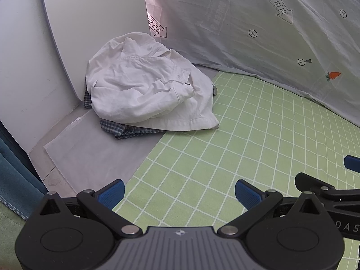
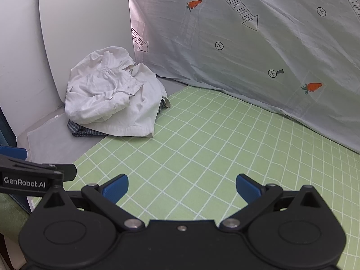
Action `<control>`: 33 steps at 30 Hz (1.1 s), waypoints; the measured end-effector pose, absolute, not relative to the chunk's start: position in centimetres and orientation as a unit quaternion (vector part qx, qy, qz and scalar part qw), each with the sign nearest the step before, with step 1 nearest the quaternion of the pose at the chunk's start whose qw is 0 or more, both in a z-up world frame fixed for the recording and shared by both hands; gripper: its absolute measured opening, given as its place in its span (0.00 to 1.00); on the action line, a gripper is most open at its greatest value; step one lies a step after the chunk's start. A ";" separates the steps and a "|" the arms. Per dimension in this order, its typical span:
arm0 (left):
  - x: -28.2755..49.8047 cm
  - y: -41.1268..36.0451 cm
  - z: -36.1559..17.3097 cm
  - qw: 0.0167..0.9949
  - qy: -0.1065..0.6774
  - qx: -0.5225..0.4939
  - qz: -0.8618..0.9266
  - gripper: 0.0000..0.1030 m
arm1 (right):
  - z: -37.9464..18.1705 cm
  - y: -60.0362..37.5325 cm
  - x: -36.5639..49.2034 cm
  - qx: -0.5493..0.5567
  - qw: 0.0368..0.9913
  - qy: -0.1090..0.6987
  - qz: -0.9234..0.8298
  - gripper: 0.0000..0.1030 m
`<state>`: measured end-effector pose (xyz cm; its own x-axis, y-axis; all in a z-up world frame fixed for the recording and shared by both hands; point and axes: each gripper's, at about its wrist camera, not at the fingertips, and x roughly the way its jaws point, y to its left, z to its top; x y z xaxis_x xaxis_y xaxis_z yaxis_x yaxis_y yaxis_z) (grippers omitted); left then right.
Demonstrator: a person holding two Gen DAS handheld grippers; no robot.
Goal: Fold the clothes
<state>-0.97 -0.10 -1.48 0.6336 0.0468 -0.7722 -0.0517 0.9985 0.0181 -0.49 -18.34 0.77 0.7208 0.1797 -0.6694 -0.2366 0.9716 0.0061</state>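
I judge folding not begun: my left gripper [image 1: 180, 193] and right gripper [image 2: 182, 187] hover with jaws apart and empty over the green checked mat [image 1: 225, 157], so next I must reach the crumpled white cotton shirt [image 1: 144, 85] at its far left corner.

Bed surface covered by a green grid-pattern sheet [image 1: 225, 148], flat and smooth. At its far left corner a pale grey sheet [image 1: 94, 153] lies beside the green one (edges touching). On the grey sheet, a crumpled white garment [image 1: 144, 90] sits on top of a blue checked garment [image 1: 126, 130], the white hem spilling just onto the green.
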 end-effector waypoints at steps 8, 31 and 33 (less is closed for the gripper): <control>0.0 0.6 -2.1 0.898 0.438 -0.002 0.037 1.00 | 0.4 -18.4 0.7 -0.030 0.924 0.366 0.110 1.00; 20.0 9.5 -7.7 0.878 0.466 -0.083 0.069 0.93 | -4.2 -11.3 24.0 -0.013 0.893 0.416 0.172 0.58; 21.4 9.4 -8.7 0.876 0.472 -0.087 0.057 0.90 | -5.3 -10.3 25.8 -0.006 0.885 0.426 0.186 0.57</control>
<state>21.42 9.37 -8.74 0.5482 0.0185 -0.8361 -0.1828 0.9782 -0.0983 25.77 -10.31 -5.25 0.5682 0.3251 -0.7560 -0.3349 0.9305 0.1485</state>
